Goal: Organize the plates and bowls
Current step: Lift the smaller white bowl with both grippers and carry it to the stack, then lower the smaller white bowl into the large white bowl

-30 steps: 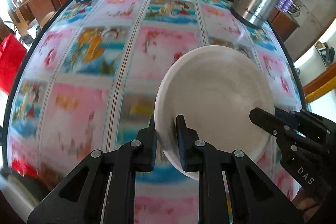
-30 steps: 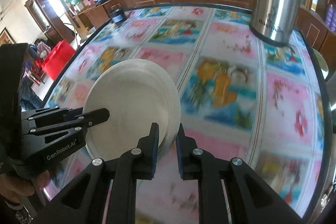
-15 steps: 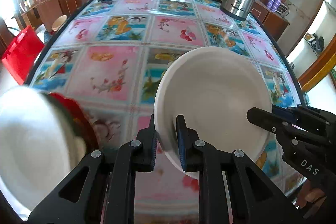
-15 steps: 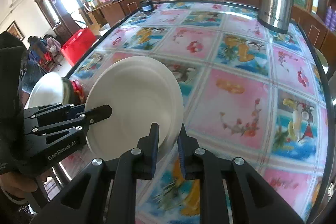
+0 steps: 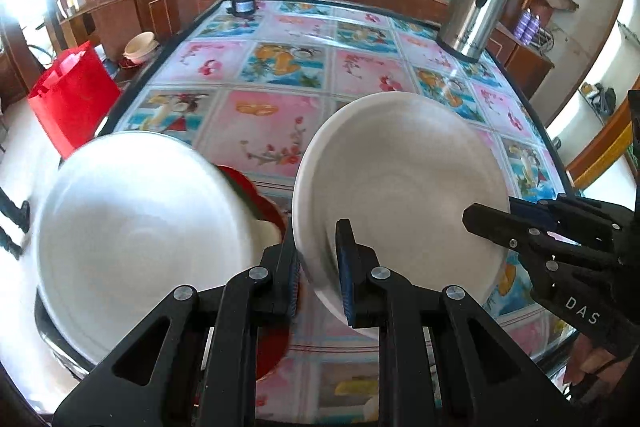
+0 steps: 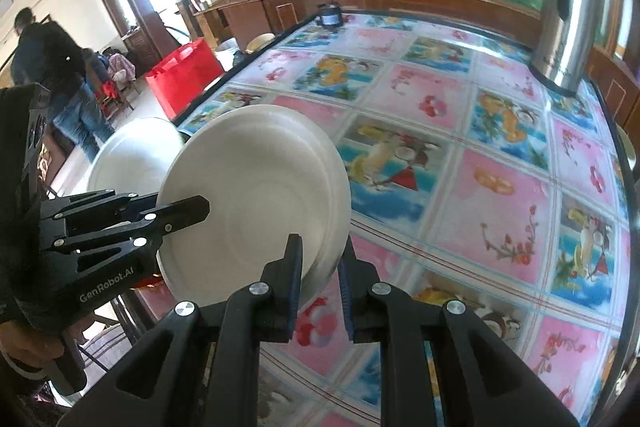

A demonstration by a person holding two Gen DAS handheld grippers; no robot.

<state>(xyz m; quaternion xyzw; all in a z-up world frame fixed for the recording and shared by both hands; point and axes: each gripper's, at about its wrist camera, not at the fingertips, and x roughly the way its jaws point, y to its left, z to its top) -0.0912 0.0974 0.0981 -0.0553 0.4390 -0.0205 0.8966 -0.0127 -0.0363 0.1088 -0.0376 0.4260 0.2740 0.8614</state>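
Far to my left a big white plate (image 5: 136,243) sits at the table's near edge, partly over something red (image 5: 256,199) (a second dish, I think, though I cannot be sure). I read that as the stack this load is meant to join.

Next comes my left gripper (image 5: 318,267): its fingers are nearly closed, pinching the near left rim of the white plates (image 5: 400,195) I carry. From the right camera these look like two or more nested together (image 6: 256,203), which is why I want a hold on both sides, so that the pile does not tip or slide apart.

My right gripper (image 6: 320,271) clamps the opposite rim just as tightly, with the rim between its pads. The pile hangs tilted above the patterned tablecloth (image 5: 276,131), clear of it, beside the waiting plate.

A steel flask (image 5: 476,3) stands well apart at the far right corner, out of my way.
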